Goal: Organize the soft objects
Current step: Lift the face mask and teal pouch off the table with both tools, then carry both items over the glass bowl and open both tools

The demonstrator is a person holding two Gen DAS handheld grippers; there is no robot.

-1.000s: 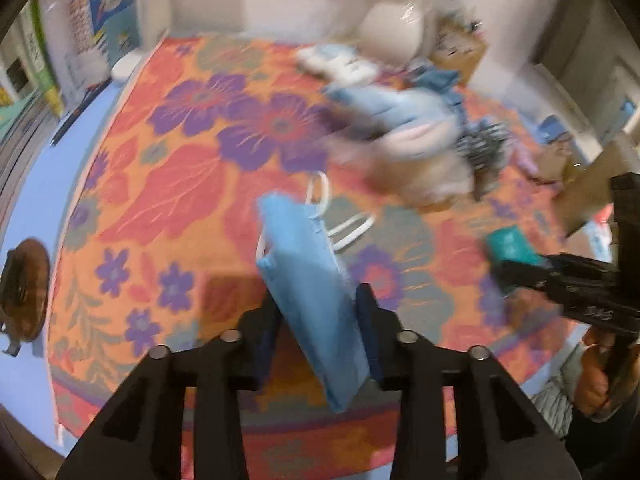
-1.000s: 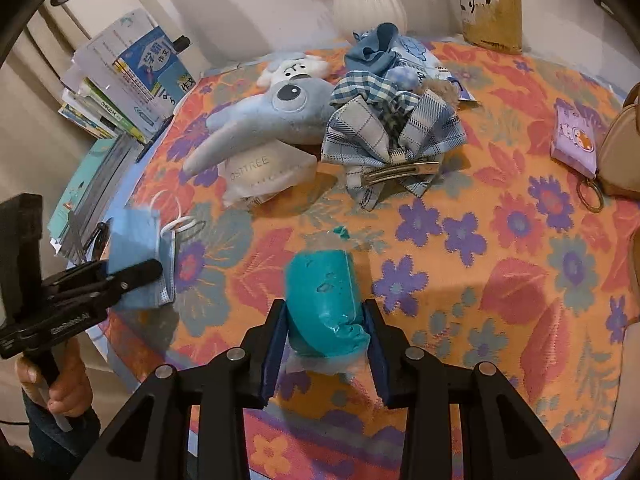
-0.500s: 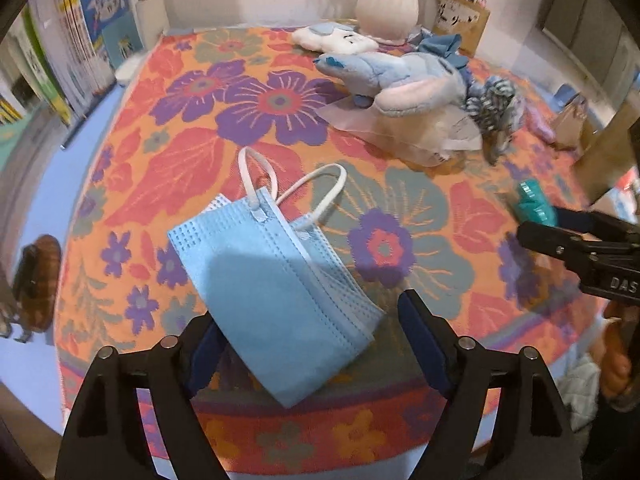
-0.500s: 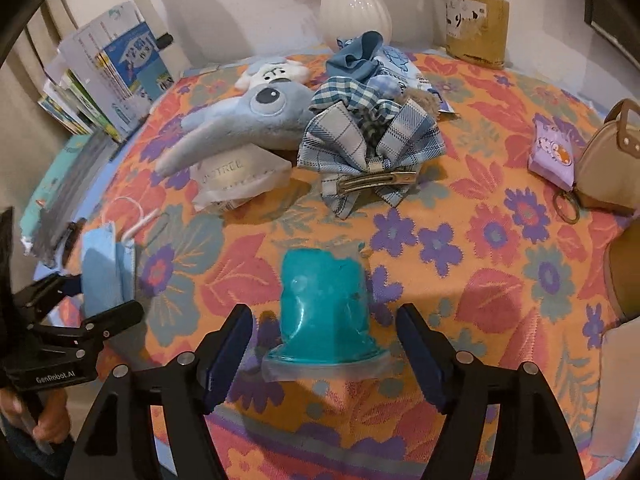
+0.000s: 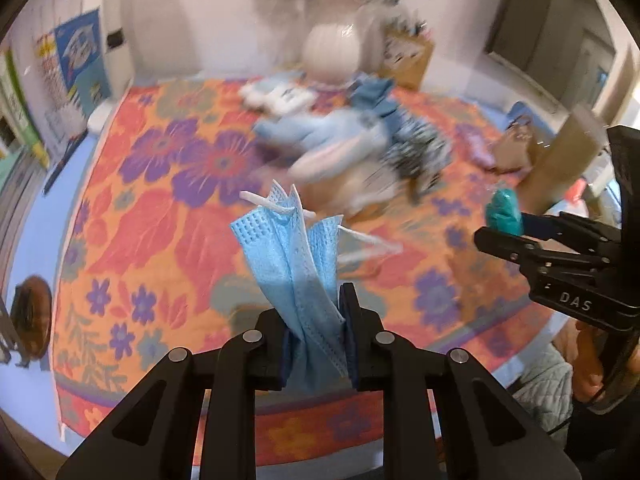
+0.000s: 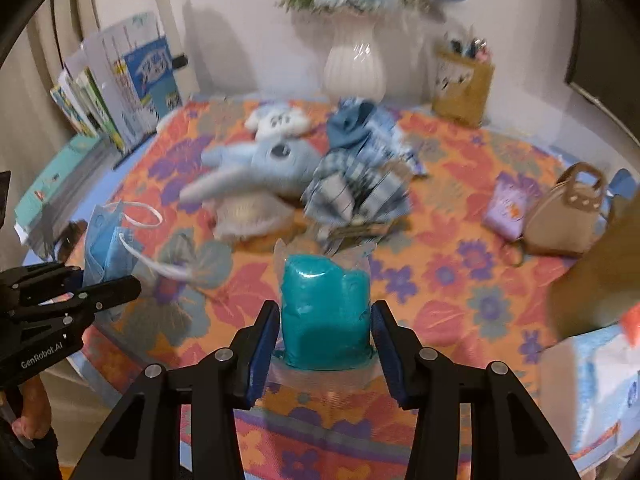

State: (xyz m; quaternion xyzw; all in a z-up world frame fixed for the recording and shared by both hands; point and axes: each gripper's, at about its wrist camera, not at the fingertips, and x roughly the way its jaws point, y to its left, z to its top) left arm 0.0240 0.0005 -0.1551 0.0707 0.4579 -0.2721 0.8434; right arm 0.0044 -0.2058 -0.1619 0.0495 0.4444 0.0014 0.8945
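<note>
Left gripper [image 5: 314,332] closing, clamped on crumpled blue face mask [image 5: 288,256] above floral tablecloth [image 5: 160,208], right gripper [image 6: 326,338] closing, apparently pinching bagged teal lump [image 6: 324,312], blurred plush pile [image 6: 256,164] farther back, open cloth between near edge and pile

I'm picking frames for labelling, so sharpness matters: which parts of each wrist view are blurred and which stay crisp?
Left wrist view: the blue face mask in the left claw is crisp, but the plush pile and vase smear badly.
Right wrist view: the teal packet is sharp; the plaid cloth is softly blurred.
</note>
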